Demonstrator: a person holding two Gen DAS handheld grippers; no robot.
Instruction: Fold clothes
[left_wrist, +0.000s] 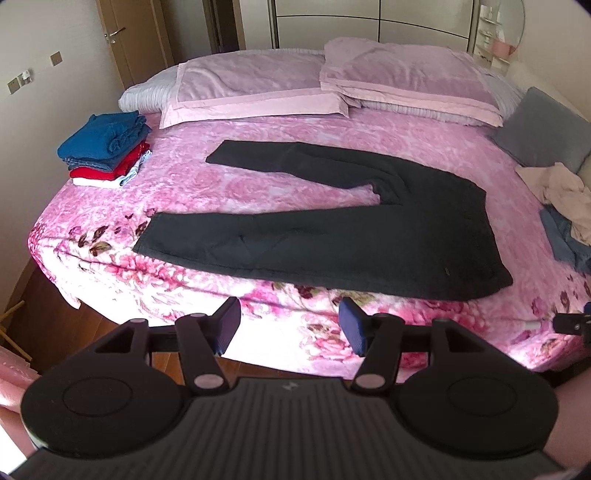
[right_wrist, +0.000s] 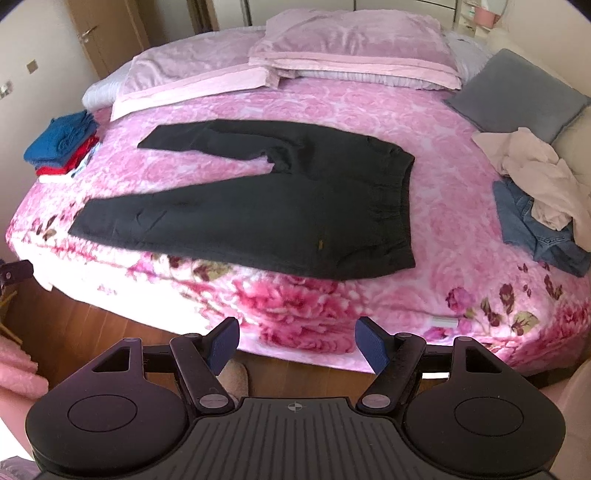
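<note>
Dark trousers (left_wrist: 332, 229) (right_wrist: 266, 199) lie spread flat on the pink floral bed (left_wrist: 258, 177) (right_wrist: 461, 229), legs pointing left and waistband to the right. My left gripper (left_wrist: 290, 326) hangs open over the bed's near edge, short of the trousers, with nothing between its blue pads (left_wrist: 229, 325). My right gripper (right_wrist: 297, 345) is also open and empty, held before the bed's front edge below the waistband end. A tip of the right gripper (left_wrist: 570, 321) shows at the right edge of the left wrist view.
A folded stack of blue, red and white clothes (left_wrist: 105, 151) (right_wrist: 62, 146) sits at the bed's left. A loose heap of beige cloth and jeans (left_wrist: 565, 210) (right_wrist: 539, 199) lies at the right. Pillows (left_wrist: 332, 85) and a grey cushion (right_wrist: 517, 92) are at the back. Wooden floor (right_wrist: 92, 332) lies below.
</note>
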